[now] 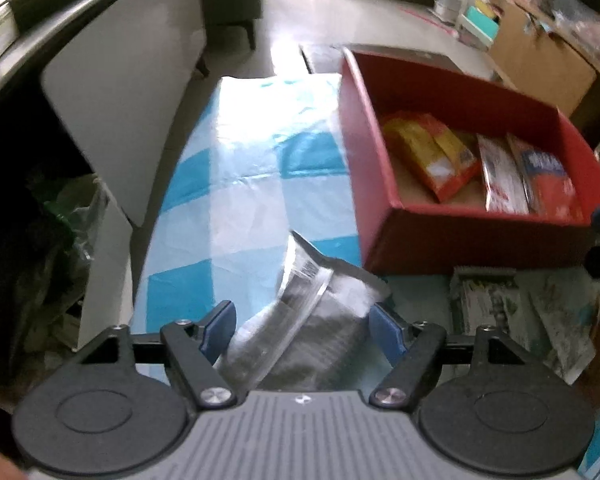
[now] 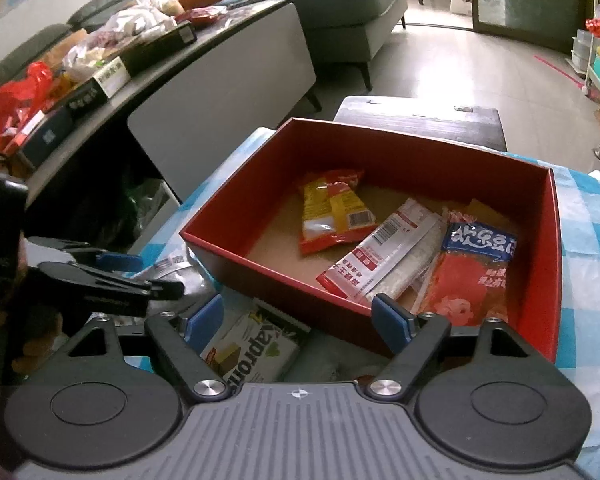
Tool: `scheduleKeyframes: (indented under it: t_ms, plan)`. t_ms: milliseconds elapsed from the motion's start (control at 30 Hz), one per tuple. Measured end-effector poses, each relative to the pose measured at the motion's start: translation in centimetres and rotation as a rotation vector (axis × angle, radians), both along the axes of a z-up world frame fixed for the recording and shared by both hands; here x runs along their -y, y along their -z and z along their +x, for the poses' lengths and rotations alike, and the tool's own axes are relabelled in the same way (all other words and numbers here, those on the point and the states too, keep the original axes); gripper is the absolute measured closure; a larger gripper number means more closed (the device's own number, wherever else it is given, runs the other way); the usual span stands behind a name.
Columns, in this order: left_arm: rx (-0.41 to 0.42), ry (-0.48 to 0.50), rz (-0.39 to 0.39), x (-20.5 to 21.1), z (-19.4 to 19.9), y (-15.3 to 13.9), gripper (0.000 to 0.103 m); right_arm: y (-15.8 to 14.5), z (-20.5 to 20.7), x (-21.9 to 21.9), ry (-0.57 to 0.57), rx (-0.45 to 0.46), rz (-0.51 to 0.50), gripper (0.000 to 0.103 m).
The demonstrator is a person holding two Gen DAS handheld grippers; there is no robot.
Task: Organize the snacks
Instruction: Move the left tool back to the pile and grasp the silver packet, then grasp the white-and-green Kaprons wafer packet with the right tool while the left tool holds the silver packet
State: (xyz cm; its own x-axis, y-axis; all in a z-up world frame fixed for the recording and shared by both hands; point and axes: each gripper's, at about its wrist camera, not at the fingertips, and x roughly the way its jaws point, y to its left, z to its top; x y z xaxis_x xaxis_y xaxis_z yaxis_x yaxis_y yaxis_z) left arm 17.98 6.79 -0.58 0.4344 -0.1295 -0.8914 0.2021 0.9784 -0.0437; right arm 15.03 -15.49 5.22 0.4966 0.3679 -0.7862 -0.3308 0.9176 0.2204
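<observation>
A red box [image 1: 460, 240] [image 2: 260, 276] stands on the blue-and-white checked cloth [image 1: 236, 208]. It holds a yellow-red packet [image 2: 332, 212], a white-red packet [image 2: 384, 256] and a blue-orange packet [image 2: 472, 272]. My left gripper [image 1: 302, 320] is open, its blue pads on either side of a grey-silver snack bag [image 1: 312, 320] lying on the cloth; contact is unclear. My right gripper [image 2: 298, 320] is open and empty, hovering at the box's near wall above a green-white wafer packet [image 2: 252, 348]. The left gripper also shows in the right wrist view [image 2: 116, 276].
More packets lie right of the silver bag [image 1: 512, 320]. A dark table with boxes and bags [image 2: 100, 64] stands to the left, a grey sofa [image 2: 340, 12] behind it. A cardboard box [image 1: 540, 60] sits at the far right.
</observation>
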Motion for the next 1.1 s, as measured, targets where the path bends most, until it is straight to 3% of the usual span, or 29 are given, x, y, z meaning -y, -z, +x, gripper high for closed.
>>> scheduleKeyframes:
  t_ms: [200, 367, 567, 800, 1000, 1100]
  plan:
    - [0.036, 0.059, 0.097, 2.0, -1.8, 0.6, 0.038, -0.4, -0.3, -0.1, -0.012, 0.004, 0.016, 0.017]
    - [0.015, 0.017, 0.076, 1.9, -3.7, 0.1, 0.054, -0.6, -0.5, -0.3, -0.024, 0.001, 0.02, 0.017]
    - [-0.021, -0.029, 0.028, 1.6, -6.3, -0.6, 0.06, -0.8, -1.3, -0.7, -0.058, -0.016, 0.033, 0.017]
    - [-0.056, -0.049, -0.042, 0.8, -7.9, -0.7, 0.061, 1.8, -1.4, -1.8, -0.054, -0.111, 0.046, 0.017]
    - [-0.079, -0.087, -0.084, 0.1, -7.6, -0.8, 0.061, 5.0, 0.1, -4.2, 0.054, -0.184, 0.046, 0.017]
    - [-0.095, -0.11, -0.096, -0.1, -7.4, -0.5, 0.06, 6.7, 0.6, -5.1, 0.118, -0.229, 0.053, 0.012]
